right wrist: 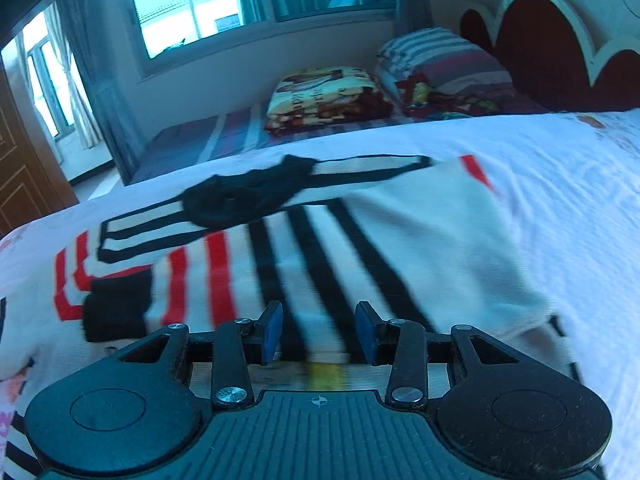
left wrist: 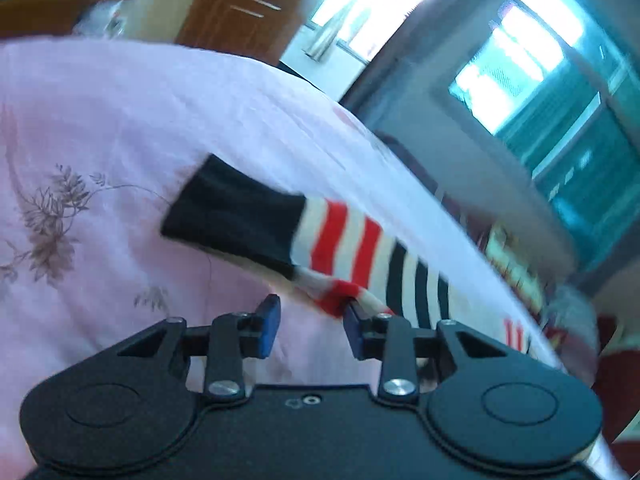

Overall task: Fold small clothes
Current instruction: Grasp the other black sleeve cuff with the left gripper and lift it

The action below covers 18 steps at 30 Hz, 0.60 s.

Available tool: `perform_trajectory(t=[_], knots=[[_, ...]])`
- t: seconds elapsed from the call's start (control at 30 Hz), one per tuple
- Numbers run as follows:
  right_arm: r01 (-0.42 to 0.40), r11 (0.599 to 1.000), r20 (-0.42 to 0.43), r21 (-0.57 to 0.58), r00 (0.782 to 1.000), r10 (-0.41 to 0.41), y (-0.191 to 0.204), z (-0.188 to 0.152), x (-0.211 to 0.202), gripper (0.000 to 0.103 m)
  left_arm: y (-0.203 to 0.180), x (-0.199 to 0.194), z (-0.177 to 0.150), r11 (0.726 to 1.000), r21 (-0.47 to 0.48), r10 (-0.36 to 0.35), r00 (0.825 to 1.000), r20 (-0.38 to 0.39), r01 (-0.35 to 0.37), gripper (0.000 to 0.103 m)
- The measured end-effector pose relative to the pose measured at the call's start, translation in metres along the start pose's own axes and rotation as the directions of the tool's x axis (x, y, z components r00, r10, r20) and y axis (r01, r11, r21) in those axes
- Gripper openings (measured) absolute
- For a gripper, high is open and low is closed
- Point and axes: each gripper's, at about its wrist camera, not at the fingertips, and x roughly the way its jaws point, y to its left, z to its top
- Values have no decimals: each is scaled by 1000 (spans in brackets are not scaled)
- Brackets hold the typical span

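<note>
A small white sweater with black and red stripes [right wrist: 360, 248] lies spread on the bed, its black collar [right wrist: 240, 200] at the far side. In the left wrist view one sleeve [left wrist: 340, 240] with a black cuff [left wrist: 228, 208] stretches across the sheet. A red-striped fold of it drapes over the right fingertip [left wrist: 354, 320]. My left gripper [left wrist: 310, 312] stands open with nothing between its pads. My right gripper [right wrist: 318, 316] hovers over the sweater's near hem, jaws apart, with the striped cloth showing behind the gap and no pad pressing on it.
A pale pink flowered sheet [left wrist: 80, 140] covers the bed. At the far end lie a folded patterned blanket [right wrist: 328, 96] and striped pillows [right wrist: 440, 60] before a dark red headboard [right wrist: 540, 40]. The bed's edge [left wrist: 460, 220] drops off to the right. A wooden door [left wrist: 240, 0] stands behind.
</note>
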Motion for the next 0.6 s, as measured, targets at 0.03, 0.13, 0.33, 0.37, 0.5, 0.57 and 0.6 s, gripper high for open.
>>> perform_trajectory(t=[0.03,0.13,0.33,0.37,0.5,0.57,0.6], knots=[[-1,1000,1,-4,1000,1,6,1,0,40,5,2,0,999,-28,-17,1000,7,17,34],[-2,1000,9,-12,1000,2,22,3,-2,40,18,6,4,988,-131,-82,997,11,82,36],[4,1000,28,-18,1000,-4,45,4,-5,40,39,-14,-5,962,-190,-189,981,52,196,72],[5,1000,27,-18,1000,-4,49,4,-4,40,39,-14,-6,962,-187,-192,980,56,199,72],[13,1000,18,-8,1000,-13,57,1,-1,40,48,0,3,962,-224,-149,988,45,155,44],[17,1000,14,13,1000,-17,55,0,2,40,54,9,11,958,-250,-135,990,45,142,23],[28,999,10,22,1000,-28,53,-1,5,40,54,15,13,963,-242,-115,993,31,119,7]])
